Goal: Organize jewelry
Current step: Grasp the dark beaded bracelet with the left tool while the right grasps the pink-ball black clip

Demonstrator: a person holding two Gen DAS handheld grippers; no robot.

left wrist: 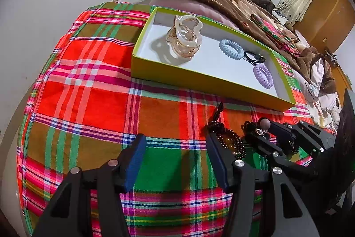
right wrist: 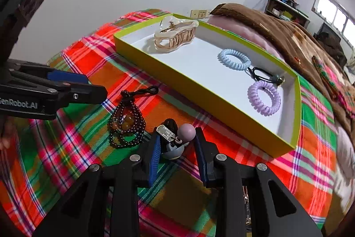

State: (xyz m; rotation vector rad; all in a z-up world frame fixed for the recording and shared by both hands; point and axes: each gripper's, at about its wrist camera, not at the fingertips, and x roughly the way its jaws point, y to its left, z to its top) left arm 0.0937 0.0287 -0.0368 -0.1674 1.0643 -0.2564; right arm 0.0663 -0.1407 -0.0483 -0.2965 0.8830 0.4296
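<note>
A hair tie with a mauve ball and a grey-blue ball [right wrist: 177, 143] and a small metal tag lies on the plaid cloth. My right gripper [right wrist: 176, 137] has closed around it, and its blue pads touch the balls; the left wrist view shows this right gripper [left wrist: 259, 132] low on the cloth. A dark bead bracelet [right wrist: 126, 123] [left wrist: 230, 141] lies just left of it. My left gripper [left wrist: 175, 139] [right wrist: 95, 87] hovers open over bare cloth beside the bracelet, with nothing between its fingers. A yellow-green box [left wrist: 199, 79] [right wrist: 199, 94] sits farther back.
Inside the box are a translucent amber hair claw [left wrist: 186, 37], a light blue coil tie [left wrist: 231, 49], a black elastic [left wrist: 253, 57] and a purple coil tie [left wrist: 263, 76]. A brown blanket [right wrist: 288, 37] covers the bed beyond. A white wall stands behind.
</note>
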